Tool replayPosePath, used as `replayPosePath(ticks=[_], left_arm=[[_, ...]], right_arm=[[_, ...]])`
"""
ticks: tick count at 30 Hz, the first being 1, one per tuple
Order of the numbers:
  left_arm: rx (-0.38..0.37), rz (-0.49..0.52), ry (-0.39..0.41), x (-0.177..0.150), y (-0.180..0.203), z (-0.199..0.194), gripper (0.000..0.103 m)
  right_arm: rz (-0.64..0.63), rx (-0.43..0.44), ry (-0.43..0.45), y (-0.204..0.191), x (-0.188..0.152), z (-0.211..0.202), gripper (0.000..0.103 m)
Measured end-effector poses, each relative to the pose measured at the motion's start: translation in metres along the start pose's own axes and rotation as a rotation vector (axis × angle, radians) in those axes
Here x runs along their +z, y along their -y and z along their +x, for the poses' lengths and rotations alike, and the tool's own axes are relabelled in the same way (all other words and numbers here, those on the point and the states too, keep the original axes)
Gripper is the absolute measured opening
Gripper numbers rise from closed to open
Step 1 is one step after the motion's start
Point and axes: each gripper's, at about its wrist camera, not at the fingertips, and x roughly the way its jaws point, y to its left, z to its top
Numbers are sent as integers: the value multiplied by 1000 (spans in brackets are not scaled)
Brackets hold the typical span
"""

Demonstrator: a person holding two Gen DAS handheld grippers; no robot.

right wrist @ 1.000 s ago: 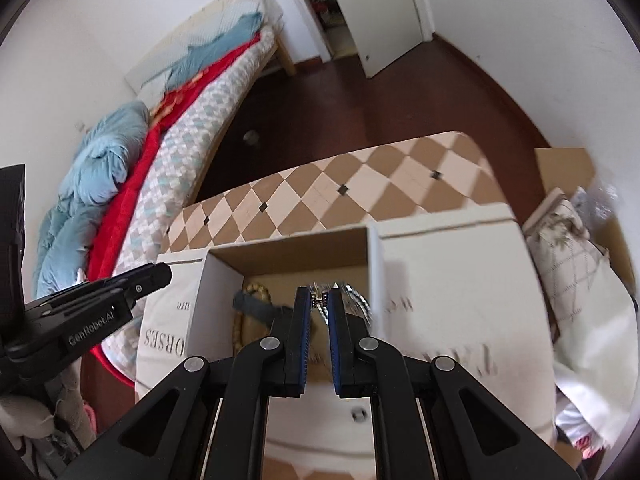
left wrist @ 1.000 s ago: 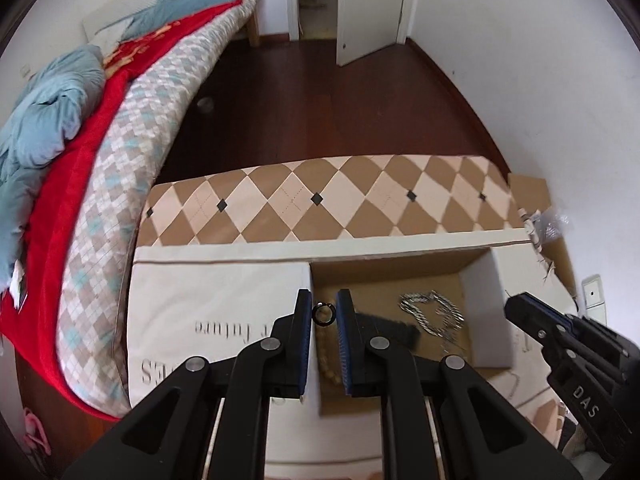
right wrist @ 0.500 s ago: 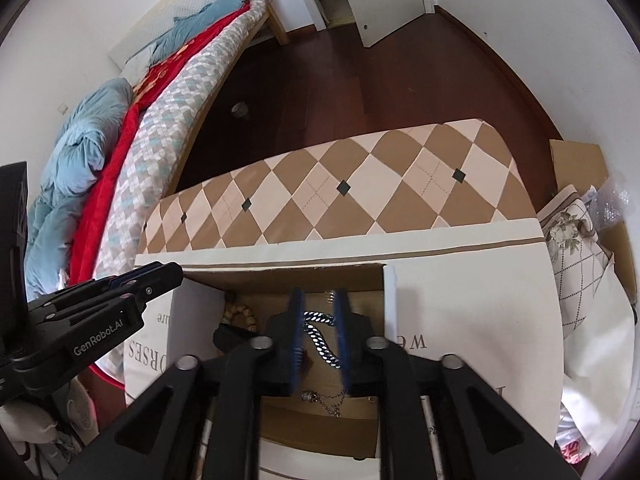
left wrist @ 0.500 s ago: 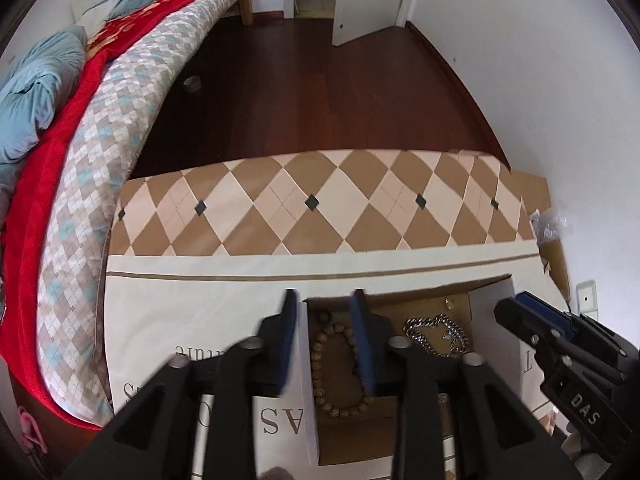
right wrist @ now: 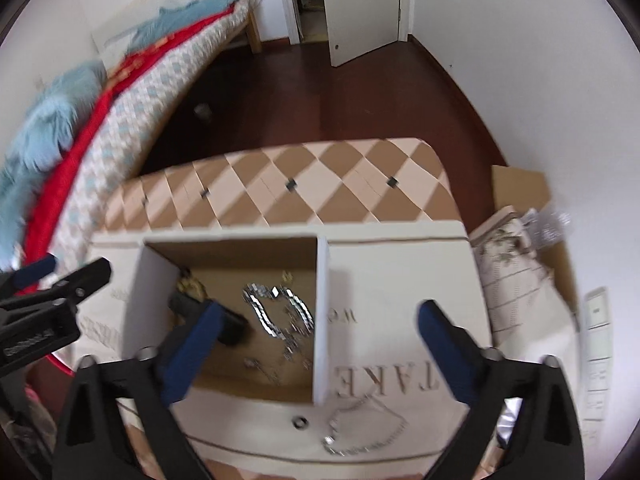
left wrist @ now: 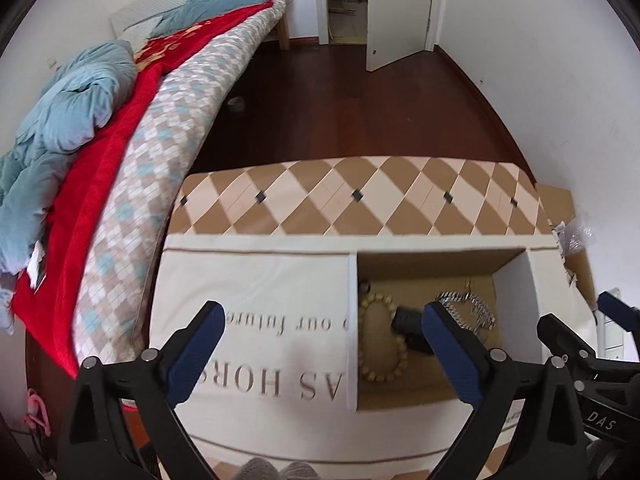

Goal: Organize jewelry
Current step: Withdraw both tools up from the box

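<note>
While hovering over the cardboard box (left wrist: 424, 268), both left gripper (left wrist: 320, 344) and right gripper (right wrist: 316, 344) spread wide, holding nothing. Inside the box: tan bead bracelet (left wrist: 380, 340) lying looped beside shiny silver chain (right wrist: 276, 312).

The box (left wrist: 256, 280) is cream with brown lettering; its open compartment has a tan cardboard floor. In it lie a tan wooden bead bracelet (left wrist: 380, 336), a silver chain-link bracelet (right wrist: 276, 308) and a black item (left wrist: 408, 320). On the box's near edge lie a silver chain (right wrist: 360, 428) and a dark ring (right wrist: 299, 422). Behind the box, a board (left wrist: 360, 200) carries brown and pale-peach diamonds with small black squares. Both grippers are black with blue finger pads (left wrist: 196, 352). The bed (left wrist: 168, 132) shows a red blanket, blue quilt and beige-blue diamond cover. The floor is dark red-brown.
</note>
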Motion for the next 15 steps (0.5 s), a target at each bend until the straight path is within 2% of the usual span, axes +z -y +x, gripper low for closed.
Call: replayPosePath(ticks=[6, 15], left_arm=[[30, -5, 12, -26, -4, -16, 102], [26, -20, 95, -46, -14, -72, 102]], right_arm=[[-13, -48, 7, -3, -20, -15, 103], [-4, -34, 80, -7, -45, -74, 103]])
